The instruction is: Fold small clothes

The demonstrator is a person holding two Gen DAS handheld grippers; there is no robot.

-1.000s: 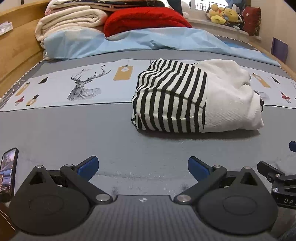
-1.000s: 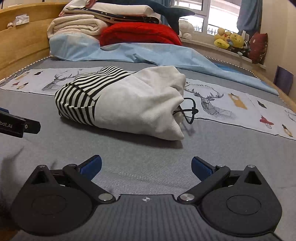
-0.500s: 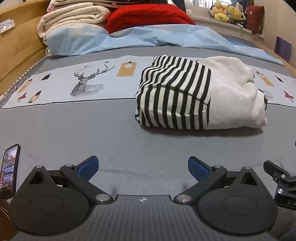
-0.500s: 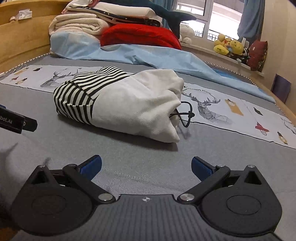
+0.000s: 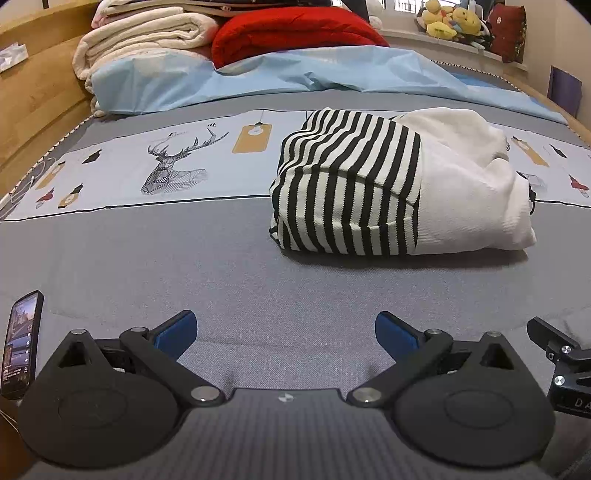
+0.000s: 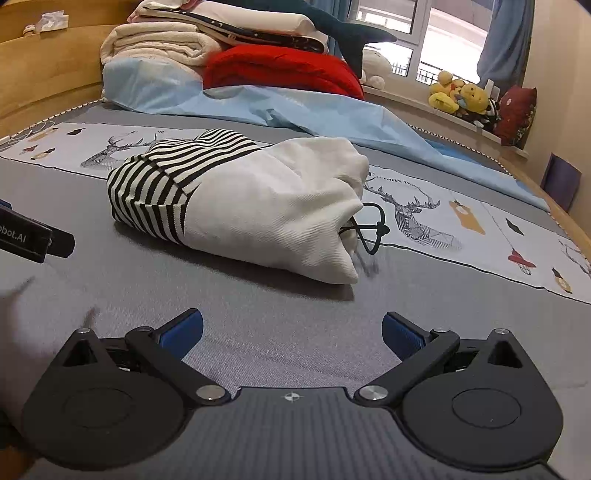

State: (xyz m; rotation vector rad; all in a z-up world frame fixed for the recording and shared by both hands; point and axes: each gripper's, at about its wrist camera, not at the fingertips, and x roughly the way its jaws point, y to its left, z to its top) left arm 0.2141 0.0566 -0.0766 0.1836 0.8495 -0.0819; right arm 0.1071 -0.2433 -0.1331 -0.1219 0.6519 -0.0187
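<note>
A small garment (image 5: 399,188), black-and-white striped at one end and plain white at the other, lies folded in a bundle on the grey bedspread (image 5: 184,266). It also shows in the right wrist view (image 6: 243,206), with a black drawstring (image 6: 369,229) sticking out at its right end. My left gripper (image 5: 286,328) is open and empty, over bare bedspread short of the bundle. My right gripper (image 6: 291,330) is open and empty, also short of it. Part of the right gripper (image 5: 561,358) shows at the left view's right edge.
A phone (image 5: 20,343) stands at the near left. A light blue sheet (image 5: 295,77), cream blankets (image 5: 147,37) and a red quilt (image 5: 295,33) are piled at the far end. A wooden bed frame (image 5: 33,99) runs along the left. Plush toys (image 6: 461,99) sit on the window sill.
Both grippers have drawn back slightly from the folded bundle and stayed open. The bundle has not moved.
</note>
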